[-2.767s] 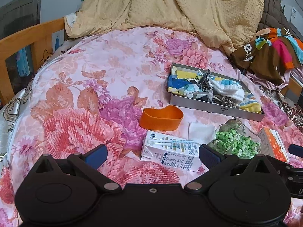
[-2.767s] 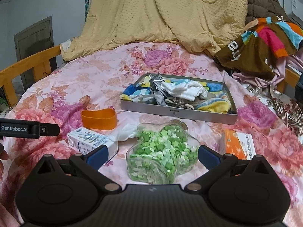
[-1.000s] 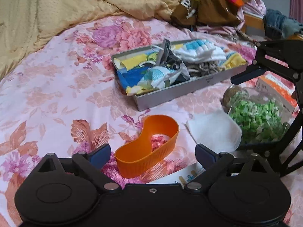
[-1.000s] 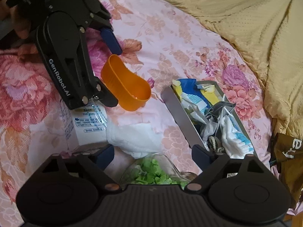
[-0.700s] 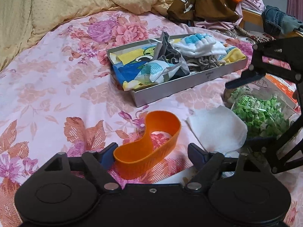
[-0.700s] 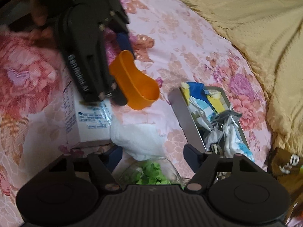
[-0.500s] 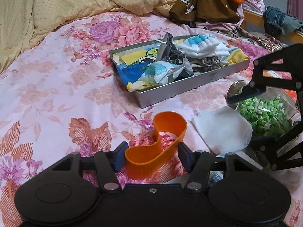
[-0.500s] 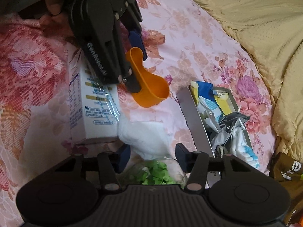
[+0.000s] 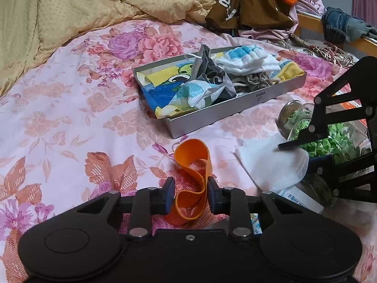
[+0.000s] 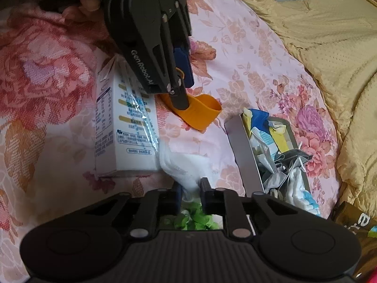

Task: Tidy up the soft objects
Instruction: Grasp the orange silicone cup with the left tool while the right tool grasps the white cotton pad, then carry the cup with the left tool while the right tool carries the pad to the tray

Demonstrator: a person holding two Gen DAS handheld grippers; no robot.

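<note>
My left gripper (image 9: 190,194) is shut on a soft orange band (image 9: 193,172), which is squeezed and folded between the blue pads; it lies on the floral bedsheet. The band also shows in the right wrist view (image 10: 200,114) under the left gripper (image 10: 181,80). My right gripper (image 10: 190,194) is shut on the edge of a white cloth (image 10: 188,165); the cloth shows in the left wrist view (image 9: 271,165) beside the right gripper (image 9: 306,151). A grey tray (image 9: 212,120) holds several cloths and socks; it also shows in the right wrist view (image 10: 242,151).
A white milk carton (image 10: 124,127) lies beside the cloth. A glass jar of green paper stars (image 9: 325,139) sits under the right gripper. A tan quilt (image 9: 94,7) and a pile of clothes (image 9: 254,2) lie at the far side of the bed.
Both grippers moved in and closed. The left one squeezed the orange band, which folded and lifted at its near end. The right one closed on the white cloth's edge.
</note>
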